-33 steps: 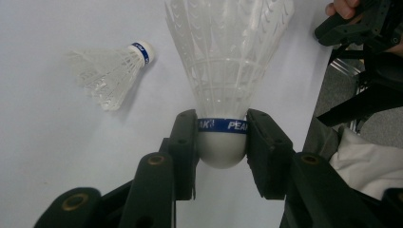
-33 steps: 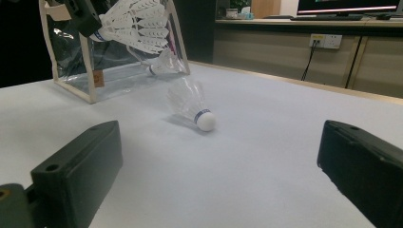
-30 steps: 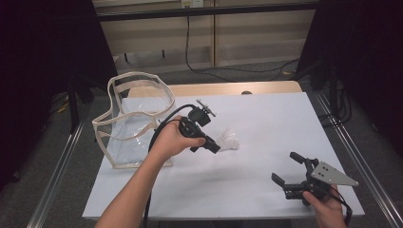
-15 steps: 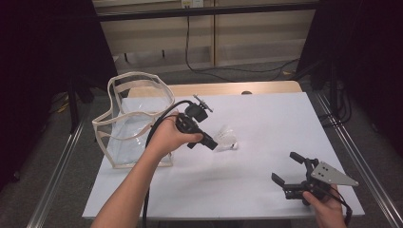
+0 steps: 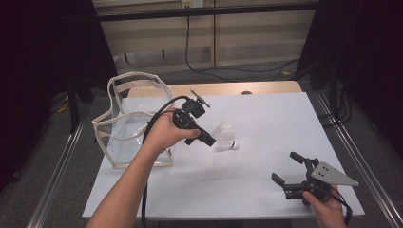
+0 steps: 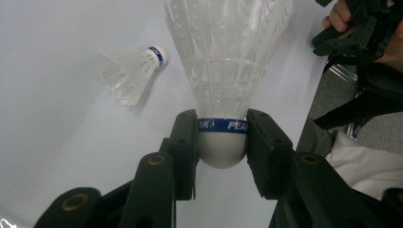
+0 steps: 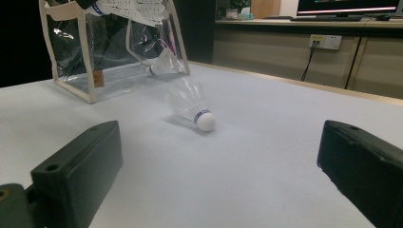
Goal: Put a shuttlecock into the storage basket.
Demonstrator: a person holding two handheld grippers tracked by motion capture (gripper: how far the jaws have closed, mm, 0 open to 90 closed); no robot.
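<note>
1. The left gripper [image 5: 209, 139] is raised above the white table [image 5: 266, 118], just to the right of the clear bag [image 5: 128, 123].
2. Its jaws are closed on the rounded white cork of a shuttlecock [image 6: 223, 90], the pads pressing at the blue band; the skirt points away from the gripper. In the high view this held shuttlecock sits at the gripper's tip, to the right of the bag.
3. A second shuttlecock [image 6: 128, 76] lies on its side on the table, near the held one and to the right of the bag, touching neither gripper.
4. A third shuttlecock [image 7: 159, 64] shows through the bag's clear wall in the right gripper view, low inside the bag.
5. The bag stands upright at the table's left edge, its cream-trimmed mouth open.
6. The right gripper [image 5: 292, 173] sits near the table's near right corner, well apart from the bag. Its jaws stand wide with nothing between them.
</note>
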